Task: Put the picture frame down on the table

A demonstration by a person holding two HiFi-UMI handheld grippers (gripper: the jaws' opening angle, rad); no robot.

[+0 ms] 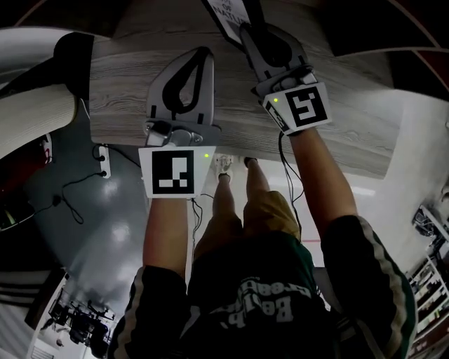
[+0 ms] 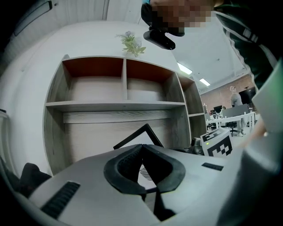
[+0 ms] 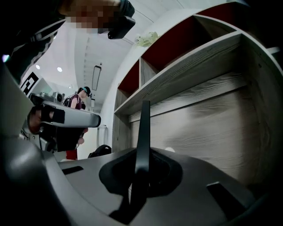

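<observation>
The picture frame (image 1: 228,15) has a thin black border and a white print. It is held upright over the wood-grain table (image 1: 337,105) at the far edge of the head view. My right gripper (image 1: 247,26) is shut on its lower edge. In the right gripper view the frame (image 3: 143,128) stands edge-on between the jaws of the right gripper (image 3: 141,155). My left gripper (image 1: 205,52) hovers over the table to the left, shut with nothing in it. In the left gripper view, the frame (image 2: 132,137) shows tilted just beyond the closed tips of the left gripper (image 2: 142,146).
A wooden shelf unit (image 2: 126,103) with empty compartments stands at the back of the table, a small plant (image 2: 131,43) on top. A black object (image 1: 74,52) lies at the table's left end. Cables and a power strip (image 1: 103,163) are on the floor below.
</observation>
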